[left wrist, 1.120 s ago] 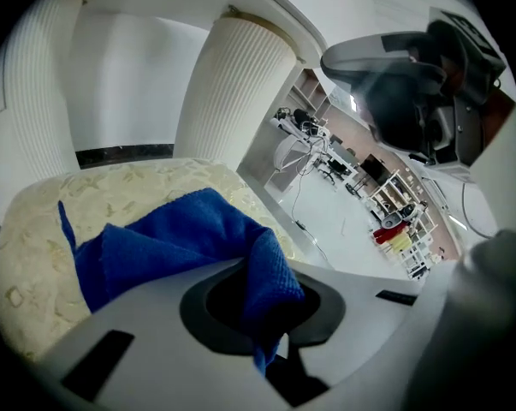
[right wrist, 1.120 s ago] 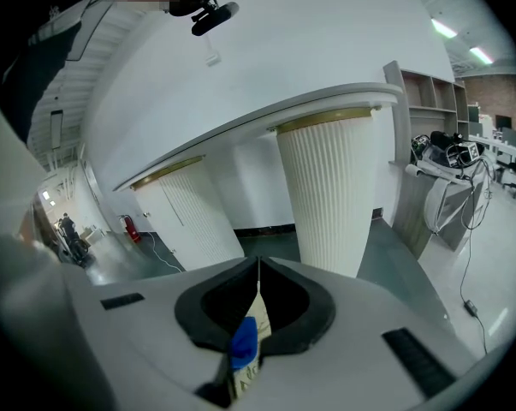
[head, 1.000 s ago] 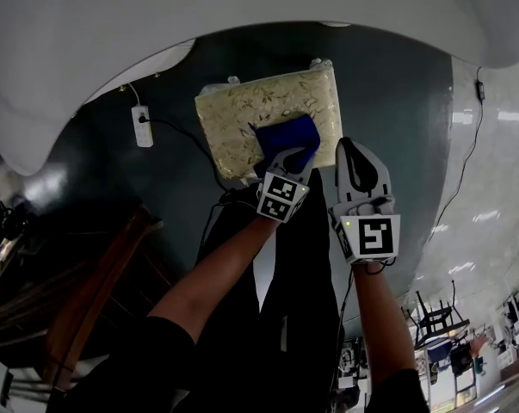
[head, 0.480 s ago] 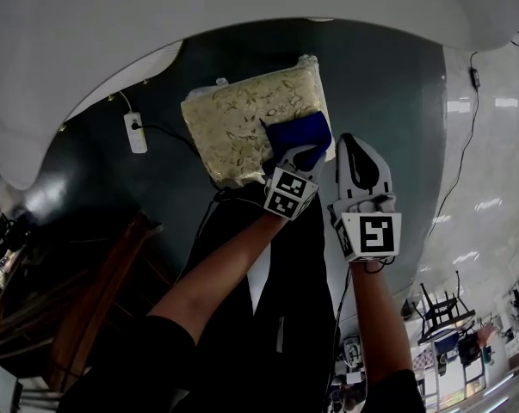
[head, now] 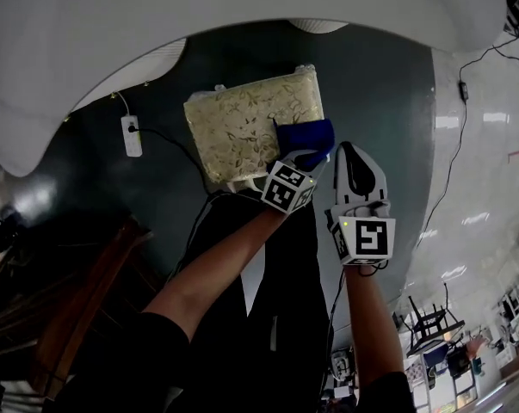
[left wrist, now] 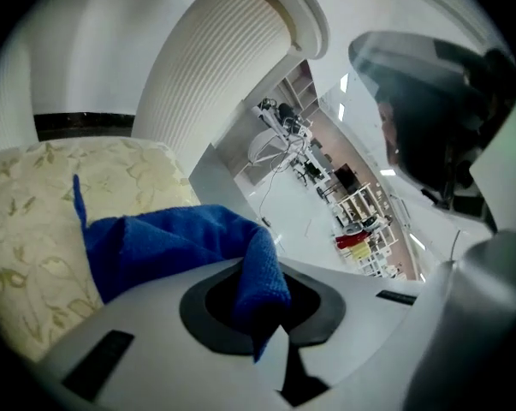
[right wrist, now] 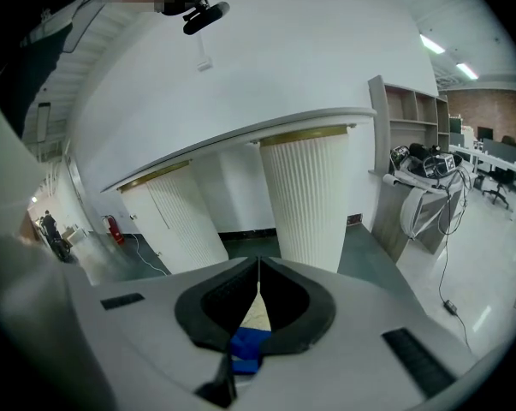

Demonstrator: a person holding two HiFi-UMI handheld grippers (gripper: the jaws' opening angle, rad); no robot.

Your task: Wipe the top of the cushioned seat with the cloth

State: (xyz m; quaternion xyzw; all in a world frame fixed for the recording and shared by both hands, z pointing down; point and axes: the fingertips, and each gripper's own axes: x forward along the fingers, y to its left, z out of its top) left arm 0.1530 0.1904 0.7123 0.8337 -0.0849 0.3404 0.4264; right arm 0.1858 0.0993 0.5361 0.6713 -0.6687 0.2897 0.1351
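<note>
Left gripper (head: 305, 157) pinches a fold of blue microfibre cloth (head: 307, 133), likely limp, best held bunched, on soft cream floral cushioned seat (head: 242, 123), upper centre; right gripper (head: 351, 149) closed, empty.

Blue cloth (head: 304, 134), fold pinched in left tongs (head: 309, 156), bunched at right edge of cream floral cushioned seat (head: 242, 123)

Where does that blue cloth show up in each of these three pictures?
Head view: blue cloth near centre, on the cushioned seat's right edge, just ahead of the left gripper.
Left gripper view: blue cloth lower centre, pinched in the jaws, lying on the seat.
Right gripper view: small blue patch low centre, glimpsed between the jaws.
Shared landmark: the floral cushioned seat.
</note>
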